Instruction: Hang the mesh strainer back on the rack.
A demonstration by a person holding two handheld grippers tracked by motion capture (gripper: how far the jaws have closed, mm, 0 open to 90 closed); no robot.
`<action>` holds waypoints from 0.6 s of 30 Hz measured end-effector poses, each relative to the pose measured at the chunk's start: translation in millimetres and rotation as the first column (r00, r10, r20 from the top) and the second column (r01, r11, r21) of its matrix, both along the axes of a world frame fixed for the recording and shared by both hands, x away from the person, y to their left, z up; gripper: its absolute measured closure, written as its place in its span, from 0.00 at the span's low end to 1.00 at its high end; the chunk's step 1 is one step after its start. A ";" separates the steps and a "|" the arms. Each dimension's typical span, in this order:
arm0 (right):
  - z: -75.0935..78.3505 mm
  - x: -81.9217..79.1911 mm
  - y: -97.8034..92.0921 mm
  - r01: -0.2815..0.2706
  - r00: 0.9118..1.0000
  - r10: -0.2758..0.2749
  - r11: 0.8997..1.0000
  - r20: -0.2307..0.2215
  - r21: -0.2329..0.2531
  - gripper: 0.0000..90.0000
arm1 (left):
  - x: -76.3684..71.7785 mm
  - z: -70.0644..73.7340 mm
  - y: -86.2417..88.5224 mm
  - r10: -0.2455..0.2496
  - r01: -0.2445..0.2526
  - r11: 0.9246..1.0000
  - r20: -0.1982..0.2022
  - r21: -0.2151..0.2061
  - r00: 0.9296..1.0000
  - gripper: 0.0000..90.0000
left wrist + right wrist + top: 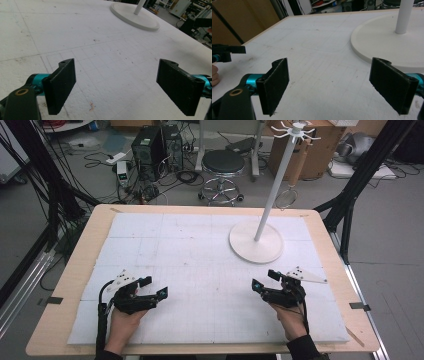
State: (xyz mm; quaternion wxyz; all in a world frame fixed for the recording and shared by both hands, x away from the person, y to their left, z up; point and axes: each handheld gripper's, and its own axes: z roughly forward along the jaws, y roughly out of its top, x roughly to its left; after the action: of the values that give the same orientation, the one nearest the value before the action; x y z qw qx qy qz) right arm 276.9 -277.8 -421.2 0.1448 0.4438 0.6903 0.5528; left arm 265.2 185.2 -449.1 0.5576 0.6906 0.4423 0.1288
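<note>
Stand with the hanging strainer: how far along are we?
Nothing looks done yet. A small strainer hangs from a hook of the white stand. Left gripper and right gripper rest low over the foam mat, jaws wide apart, holding nothing. Any reach to the stand is left.

Left gripper (155, 287), right gripper (263, 279): jaws wide apart, empty.

Even, soft overhead light w/ faint shadows; white table cover (200, 250) bright, no hard glare. High view low-res, soft. Gripper views: bg toward 12 o'clock blurred.
</note>
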 end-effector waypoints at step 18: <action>-13.5 -2.9 -5.8 0.001 1.000 0.000 1.000 -0.027 0.009 0.17 | -0.1 -0.2 0.2 -0.003 0.003 1.000 0.003 -0.002 1.000 0.18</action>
State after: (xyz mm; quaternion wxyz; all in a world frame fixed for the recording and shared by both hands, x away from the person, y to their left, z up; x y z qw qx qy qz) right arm 274.1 -283.6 -434.7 0.1335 0.4521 0.6896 0.5497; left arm 265.1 185.5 -449.3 0.5592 0.6906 0.4404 0.1283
